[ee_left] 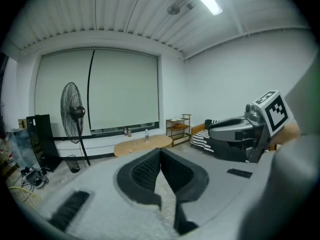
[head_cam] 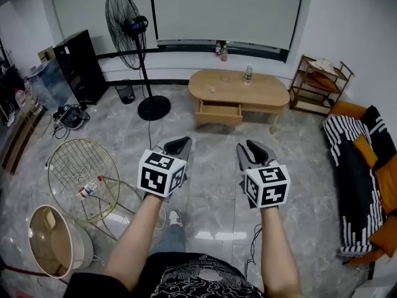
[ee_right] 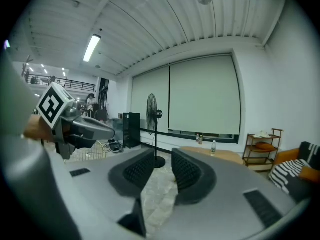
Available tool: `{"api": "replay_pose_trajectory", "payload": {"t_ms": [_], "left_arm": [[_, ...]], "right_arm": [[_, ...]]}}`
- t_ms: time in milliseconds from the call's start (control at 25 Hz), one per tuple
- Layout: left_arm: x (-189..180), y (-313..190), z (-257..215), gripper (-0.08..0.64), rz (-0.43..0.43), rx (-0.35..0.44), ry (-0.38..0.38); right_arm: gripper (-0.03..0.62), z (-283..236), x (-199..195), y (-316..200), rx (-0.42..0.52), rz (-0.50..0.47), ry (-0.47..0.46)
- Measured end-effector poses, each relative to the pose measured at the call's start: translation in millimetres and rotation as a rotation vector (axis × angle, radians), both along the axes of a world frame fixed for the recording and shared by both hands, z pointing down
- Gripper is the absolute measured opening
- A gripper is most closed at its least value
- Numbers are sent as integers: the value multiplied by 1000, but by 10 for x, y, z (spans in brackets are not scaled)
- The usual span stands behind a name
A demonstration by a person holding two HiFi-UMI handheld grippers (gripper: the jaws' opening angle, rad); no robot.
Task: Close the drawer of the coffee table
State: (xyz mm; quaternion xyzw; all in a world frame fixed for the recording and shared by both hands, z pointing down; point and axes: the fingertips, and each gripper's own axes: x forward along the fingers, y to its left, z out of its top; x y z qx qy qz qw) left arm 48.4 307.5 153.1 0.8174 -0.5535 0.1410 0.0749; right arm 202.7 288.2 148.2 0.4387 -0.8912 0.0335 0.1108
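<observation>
The oval wooden coffee table (head_cam: pixel 239 89) stands across the room by the far wall. Its drawer (head_cam: pixel 219 112) hangs pulled out on the front left. Both grippers are held out over the marble floor, well short of the table. My left gripper (head_cam: pixel 178 145) is shut, its tips touching with nothing between them (ee_left: pixel 160 153). The jaws of my right gripper (head_cam: pixel 252 148) stand a little apart, open and empty (ee_right: pixel 162 156). The table (ee_left: pixel 136 145) shows small beyond the left jaws, and beyond the right jaws the table (ee_right: pixel 220 155) shows again. Each gripper view catches the other gripper at its side.
A standing fan (head_cam: pixel 133 27) is left of the table, with a black cabinet (head_cam: pixel 80 64) beyond it. A wooden shelf (head_cam: pixel 319 82) and a striped sofa (head_cam: pixel 360 172) line the right side. A round wire table (head_cam: pixel 84 169) and a bin (head_cam: pixel 59 241) sit near left. A water bottle (head_cam: pixel 248 73) stands on the tabletop.
</observation>
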Motion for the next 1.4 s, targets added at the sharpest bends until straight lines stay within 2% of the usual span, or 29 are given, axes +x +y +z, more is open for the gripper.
{"api": "replay_pose_trajectory", "payload": {"t_ms": [240,360,800,1000,1400], "left_arm": [[-106,-312,97,3,26,-3,-6],[-186,-568,127,3,45,12,-2],[-805,-1903,149,8,120,-2,7],[-1100,-2354,190,8,135,-18,4],[-1538,-2931,318,8,181,-54,24]], "right_arm": [[171,86,-107,-263,-12,18,-10],[236,119,-191,-486,-16,35,-9],[345,141,-750,-1638,-62,121,3],[357,199,-1008,-2053,-81,149,7],[371,304,-1449,-2605,-117,191,18]]}}
